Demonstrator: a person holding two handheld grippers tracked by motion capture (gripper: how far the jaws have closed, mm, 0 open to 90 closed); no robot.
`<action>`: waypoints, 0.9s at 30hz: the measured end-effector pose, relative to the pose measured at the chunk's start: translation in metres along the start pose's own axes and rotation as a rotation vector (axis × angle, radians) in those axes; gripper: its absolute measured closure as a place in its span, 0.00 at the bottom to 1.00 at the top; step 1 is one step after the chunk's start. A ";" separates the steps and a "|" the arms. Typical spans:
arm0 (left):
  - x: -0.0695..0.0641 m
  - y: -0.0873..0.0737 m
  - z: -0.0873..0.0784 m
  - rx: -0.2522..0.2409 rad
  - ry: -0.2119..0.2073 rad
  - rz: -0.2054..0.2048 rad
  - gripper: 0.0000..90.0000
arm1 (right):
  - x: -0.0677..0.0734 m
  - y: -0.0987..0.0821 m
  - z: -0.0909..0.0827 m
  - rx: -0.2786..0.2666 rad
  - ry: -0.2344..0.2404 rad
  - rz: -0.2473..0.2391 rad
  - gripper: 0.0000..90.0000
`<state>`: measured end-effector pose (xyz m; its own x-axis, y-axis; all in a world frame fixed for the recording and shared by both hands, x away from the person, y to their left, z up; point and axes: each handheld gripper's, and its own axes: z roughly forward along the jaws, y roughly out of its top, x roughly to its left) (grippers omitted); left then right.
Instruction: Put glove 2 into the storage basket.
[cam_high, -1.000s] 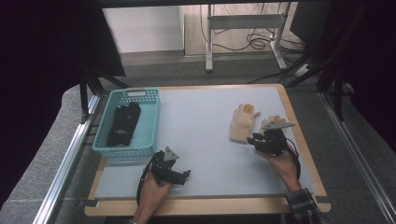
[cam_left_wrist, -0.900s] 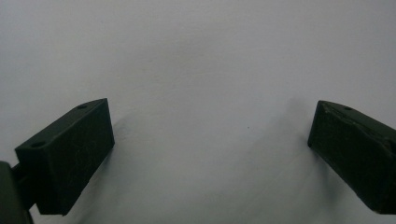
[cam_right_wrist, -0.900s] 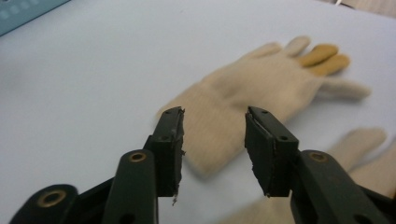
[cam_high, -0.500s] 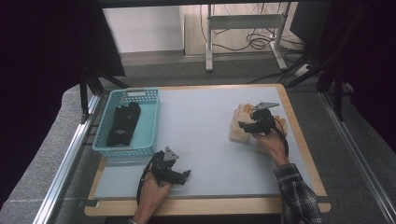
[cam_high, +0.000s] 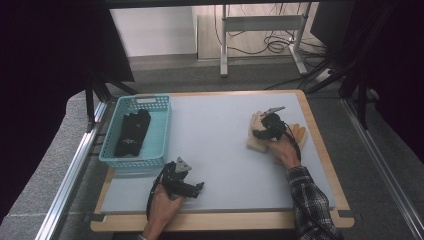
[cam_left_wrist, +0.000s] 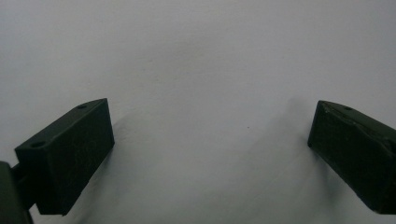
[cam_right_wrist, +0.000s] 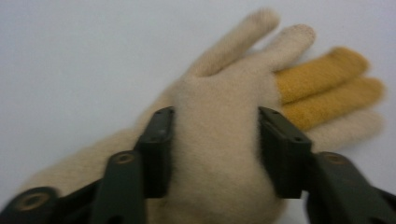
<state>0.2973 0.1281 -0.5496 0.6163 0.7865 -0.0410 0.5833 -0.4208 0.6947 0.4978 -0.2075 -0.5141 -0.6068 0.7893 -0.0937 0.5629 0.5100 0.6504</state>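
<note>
Right tool: jaws have just been closing, pads pressing both sides of the cream glove on the bench.
Left tool: jaws wide apart, nothing between, over bare bench.

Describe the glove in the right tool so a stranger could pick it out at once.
Start at the grey table and go to its right side, away from the blue basket. There the right tool has its jaws closed against the sides of a fuzzy cream glove. Some of its fingers are mustard yellow, unlike the black glove lying in the basket.
</note>
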 end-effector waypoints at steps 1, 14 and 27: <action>0.000 0.000 0.000 0.000 0.000 0.000 0.00 | 0.002 0.000 -0.001 0.006 -0.006 -0.010 0.60; 0.000 0.000 0.000 0.001 0.000 0.000 0.01 | 0.016 0.003 -0.031 -0.062 0.025 -0.022 0.71; 0.000 0.000 0.000 0.000 0.002 0.003 0.01 | 0.103 0.000 -0.084 -0.162 0.205 -0.121 0.73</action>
<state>0.2973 0.1282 -0.5495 0.6170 0.7861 -0.0380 0.5816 -0.4229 0.6949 0.3887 -0.1548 -0.4606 -0.7745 0.6316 -0.0345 0.3921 0.5222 0.7574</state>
